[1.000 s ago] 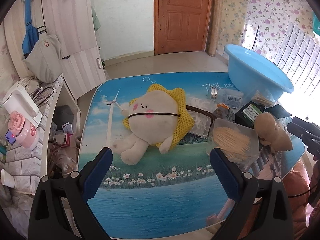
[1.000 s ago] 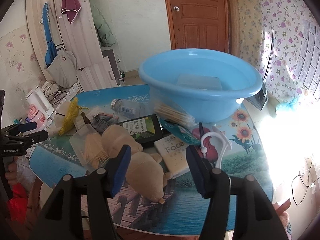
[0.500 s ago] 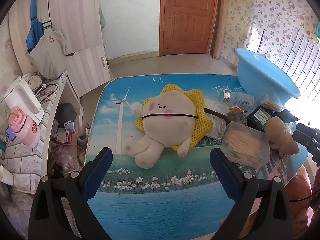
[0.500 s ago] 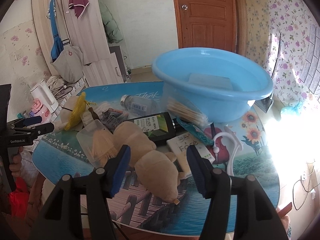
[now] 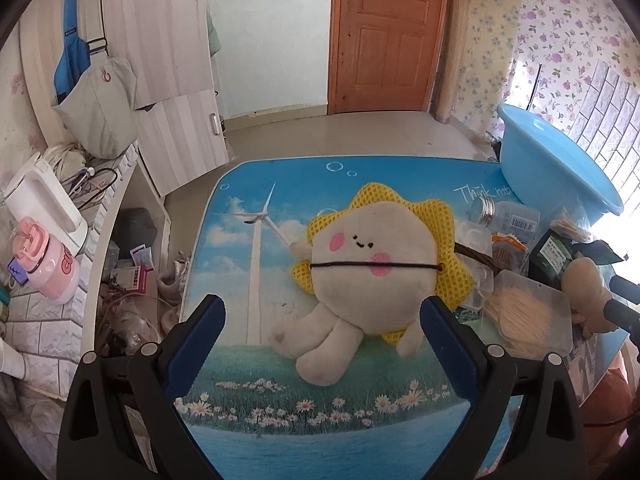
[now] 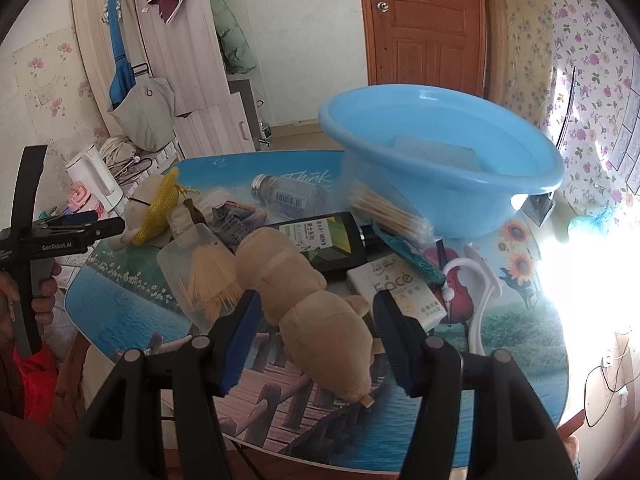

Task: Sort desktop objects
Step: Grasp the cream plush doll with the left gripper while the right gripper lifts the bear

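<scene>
A: How far along with sorting the desk [image 5: 256, 432]?

B: Barely begun, judging by the clutter. Nearly everything heaped just beside the blue basin [image 6: 440, 160], none of it plainly inside; only a pale flat shape showing on the basin's floor, impossible to identify.

A: What lies against the basin?

B: Bundle of cotton swabs [image 6: 384, 212] touching its wall, clear bottle [image 6: 288, 196] and dark green-labelled bottle [image 6: 324, 244] just in front, white "Face" packet [image 6: 400, 290] and white plastic hook [image 6: 476, 300] nearby. Clear box of toothpicks [image 6: 200, 276] and tan plush toy [image 6: 312, 304] further from the basin, toward the near edge. Sun-shaped plush [image 5: 376, 268] well apart from the basin, alone on the open side.

A: And the tools?

B: Left tool [image 5: 322, 340] spread wide, empty, hovering just short of the sun-shaped plush's legs. Right tool [image 6: 316, 340] about half spread, jaws either side of the tan plush toy, no pad pressing on it yet.

A: Remaining work?

B: Seemingly all of it: two toys likely first, then bottles, boxes and packets, one by one.
</scene>
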The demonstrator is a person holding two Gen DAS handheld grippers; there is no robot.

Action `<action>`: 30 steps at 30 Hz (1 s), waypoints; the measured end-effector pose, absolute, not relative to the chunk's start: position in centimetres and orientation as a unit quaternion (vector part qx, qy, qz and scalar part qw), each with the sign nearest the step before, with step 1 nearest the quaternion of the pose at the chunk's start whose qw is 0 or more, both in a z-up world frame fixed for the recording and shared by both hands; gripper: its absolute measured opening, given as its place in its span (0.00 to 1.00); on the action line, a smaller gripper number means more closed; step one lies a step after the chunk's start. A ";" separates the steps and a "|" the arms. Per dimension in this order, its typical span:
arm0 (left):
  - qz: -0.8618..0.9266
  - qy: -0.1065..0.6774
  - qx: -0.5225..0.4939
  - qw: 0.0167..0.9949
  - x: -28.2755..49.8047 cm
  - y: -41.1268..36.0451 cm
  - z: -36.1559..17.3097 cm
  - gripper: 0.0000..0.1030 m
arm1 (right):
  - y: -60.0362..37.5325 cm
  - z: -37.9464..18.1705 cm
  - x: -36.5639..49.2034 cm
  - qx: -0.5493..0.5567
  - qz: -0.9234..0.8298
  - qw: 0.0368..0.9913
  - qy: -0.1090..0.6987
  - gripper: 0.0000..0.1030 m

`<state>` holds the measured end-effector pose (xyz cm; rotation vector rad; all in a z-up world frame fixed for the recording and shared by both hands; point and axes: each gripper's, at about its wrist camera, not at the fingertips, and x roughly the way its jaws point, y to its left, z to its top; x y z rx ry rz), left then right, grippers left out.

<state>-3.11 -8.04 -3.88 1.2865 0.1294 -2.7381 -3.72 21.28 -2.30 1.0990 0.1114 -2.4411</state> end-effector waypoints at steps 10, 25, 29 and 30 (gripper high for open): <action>-0.896 0.072 0.437 0.010 -5.5 -7.7 -5.9 1.00 | 19.7 -3.2 -3.5 0.402 -0.885 0.215 0.093 0.56; -0.907 0.061 0.414 -0.040 -1.8 -5.1 -2.9 0.64 | 21.1 -1.6 -3.0 0.384 -0.893 0.232 0.045 0.33; -0.912 0.061 0.402 -0.048 -0.5 -4.3 -1.5 0.64 | 21.2 -0.9 -2.5 0.370 -0.899 0.232 0.039 0.30; -0.913 0.061 0.400 -0.053 -0.2 -4.2 -1.2 0.65 | 21.4 -0.8 -2.4 0.368 -0.900 0.231 0.038 0.30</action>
